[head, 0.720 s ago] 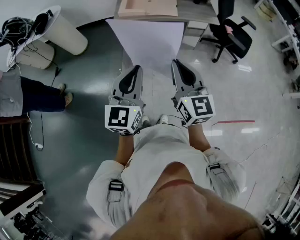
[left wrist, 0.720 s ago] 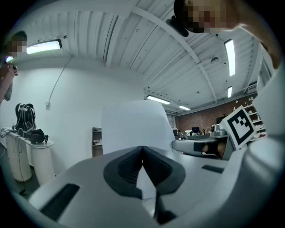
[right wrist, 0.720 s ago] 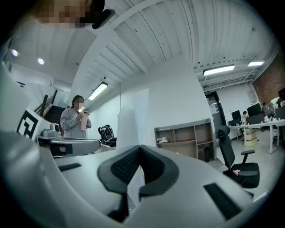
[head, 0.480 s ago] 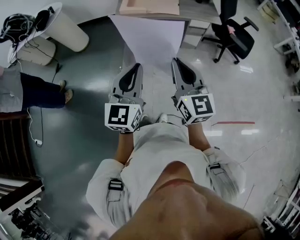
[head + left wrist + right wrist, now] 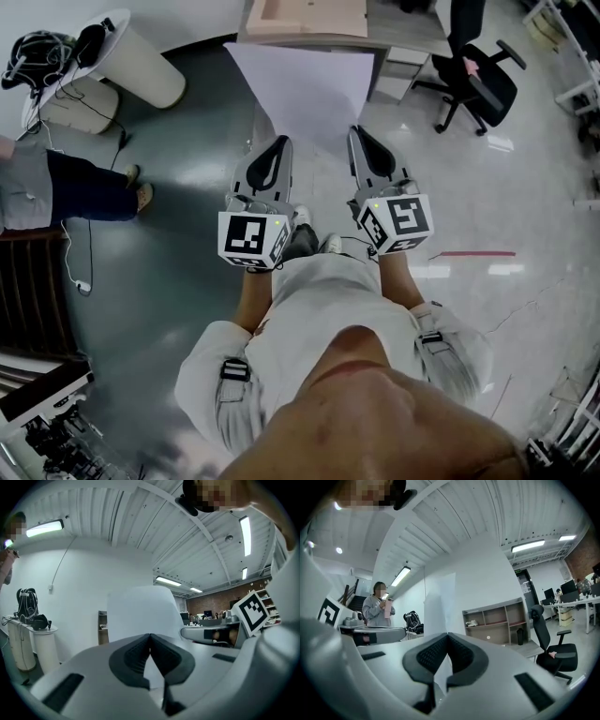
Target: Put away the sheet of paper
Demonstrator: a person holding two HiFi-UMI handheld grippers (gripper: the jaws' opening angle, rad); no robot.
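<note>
Both claws are clamped on the sheet of paper (image 5: 305, 89). The left gripper (image 5: 277, 143) pinches its near edge at 11 o'clock and the right gripper (image 5: 357, 132) at 1 o'clock. Each gripper view shows the jaws pressed together on the sheet. It is held stretched out ahead at 12 o'clock, clear of the floor, with its far edge reaching toward the desk (image 5: 309, 19).

Change over the last moment: the grip is the same and the sheet as flat as before. The desk and the office chair (image 5: 478, 75) have slid across the head view. One foot (image 5: 301, 225) now shows further forward between the marker cubes (image 5: 251, 239). This reads as a step taken: carrying is under way, and the sheet is not yet set down anywhere.

Writing: none legible. The cubes carry only black-and-white square patterns; no brand seen.
</note>
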